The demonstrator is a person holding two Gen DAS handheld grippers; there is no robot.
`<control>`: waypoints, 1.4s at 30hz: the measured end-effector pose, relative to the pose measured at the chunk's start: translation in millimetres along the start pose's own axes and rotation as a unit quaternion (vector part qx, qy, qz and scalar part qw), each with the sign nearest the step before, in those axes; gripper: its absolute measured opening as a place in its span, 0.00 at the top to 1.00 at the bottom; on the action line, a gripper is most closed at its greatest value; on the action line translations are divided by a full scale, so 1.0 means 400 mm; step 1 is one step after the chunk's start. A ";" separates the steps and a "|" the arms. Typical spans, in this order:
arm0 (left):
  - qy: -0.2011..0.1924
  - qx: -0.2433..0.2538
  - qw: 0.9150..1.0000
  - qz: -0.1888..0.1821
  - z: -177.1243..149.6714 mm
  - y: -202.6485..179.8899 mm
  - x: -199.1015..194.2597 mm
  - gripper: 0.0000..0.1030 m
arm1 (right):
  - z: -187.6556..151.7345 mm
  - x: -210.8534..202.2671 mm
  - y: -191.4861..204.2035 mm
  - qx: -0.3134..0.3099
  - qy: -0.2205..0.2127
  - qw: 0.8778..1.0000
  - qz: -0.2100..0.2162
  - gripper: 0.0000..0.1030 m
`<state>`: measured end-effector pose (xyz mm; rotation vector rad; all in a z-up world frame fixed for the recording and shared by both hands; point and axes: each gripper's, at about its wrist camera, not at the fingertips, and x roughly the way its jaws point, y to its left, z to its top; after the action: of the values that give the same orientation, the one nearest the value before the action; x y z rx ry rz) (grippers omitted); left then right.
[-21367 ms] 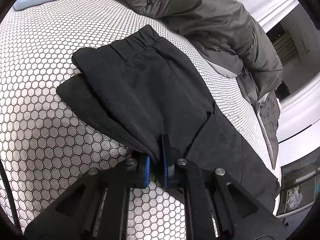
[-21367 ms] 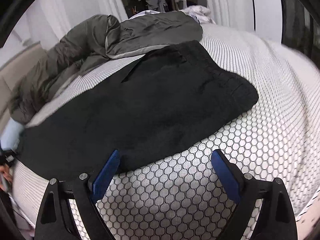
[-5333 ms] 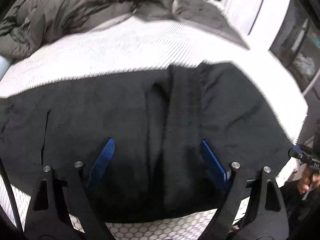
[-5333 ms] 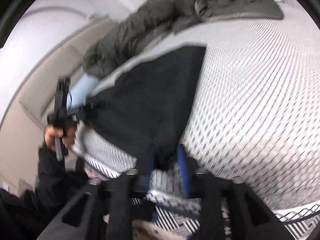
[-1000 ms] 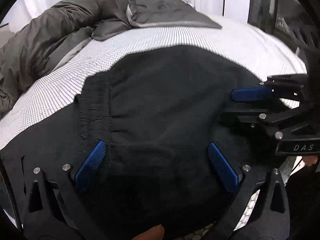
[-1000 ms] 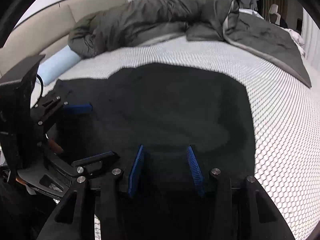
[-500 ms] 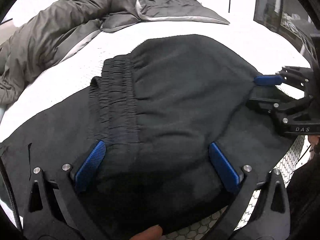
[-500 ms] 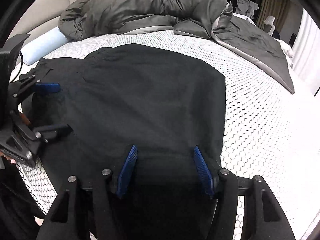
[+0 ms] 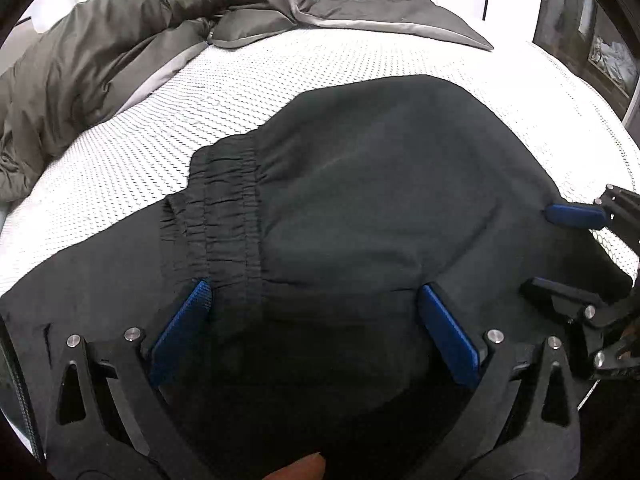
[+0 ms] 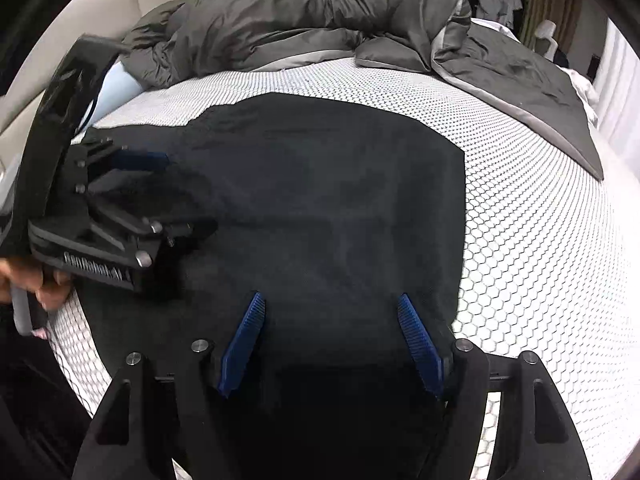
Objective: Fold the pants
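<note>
Black pants (image 9: 380, 208) lie folded over at the bed's (image 10: 540, 240) near edge, elastic waistband (image 9: 224, 216) on top. Left gripper (image 9: 316, 328) and right gripper (image 10: 332, 340) hover over them, jaws wide, holding nothing. Best next: press the fold flat, square the edges.

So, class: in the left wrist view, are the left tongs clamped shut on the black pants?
No, the left tongs stand wide open over the black fabric pants, gripping nothing.

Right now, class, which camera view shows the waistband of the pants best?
The left wrist view: the gathered waistband lies in plain sight on the folded pants, near the left hand-held gripper. The right wrist view shows only smooth dark cloth, no clear waistband.
</note>
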<state>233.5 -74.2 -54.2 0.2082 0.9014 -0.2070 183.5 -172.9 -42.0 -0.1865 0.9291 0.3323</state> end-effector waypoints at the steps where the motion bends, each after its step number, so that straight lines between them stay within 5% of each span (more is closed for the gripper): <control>1: 0.000 0.000 1.000 0.003 -0.002 0.004 -0.003 0.00 | -0.003 -0.004 -0.006 -0.002 0.000 1.000 -0.007 0.32; 11: 0.010 -0.052 0.999 0.003 -0.022 0.039 -0.034 0.00 | 0.043 -0.054 -0.030 0.055 -0.036 0.998 0.021 0.28; 20: 0.007 -0.071 0.997 0.029 0.020 0.041 -0.003 0.01 | 0.141 0.069 -0.028 0.098 0.015 0.995 0.020 0.12; 24: 0.016 -0.096 0.995 0.004 0.014 0.056 0.025 0.00 | 0.139 0.096 -0.055 0.129 0.026 0.990 0.042 0.11; 29: 0.013 -0.093 0.996 0.004 0.011 0.051 0.028 0.00 | 0.130 0.098 -0.024 0.071 0.037 0.996 -0.024 0.11; 35: 0.006 -0.091 0.996 0.003 0.005 0.052 0.030 0.00 | 0.120 0.093 -0.072 0.076 0.040 0.988 -0.129 0.03; 42: -0.008 -0.068 0.998 0.008 0.017 0.030 -0.031 0.01 | 0.142 0.065 -0.064 0.068 0.019 0.991 -0.117 0.03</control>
<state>234.2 -63.4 -39.2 0.0884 0.8937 -0.1316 249.7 -174.7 -29.3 -0.1760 0.9531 0.0480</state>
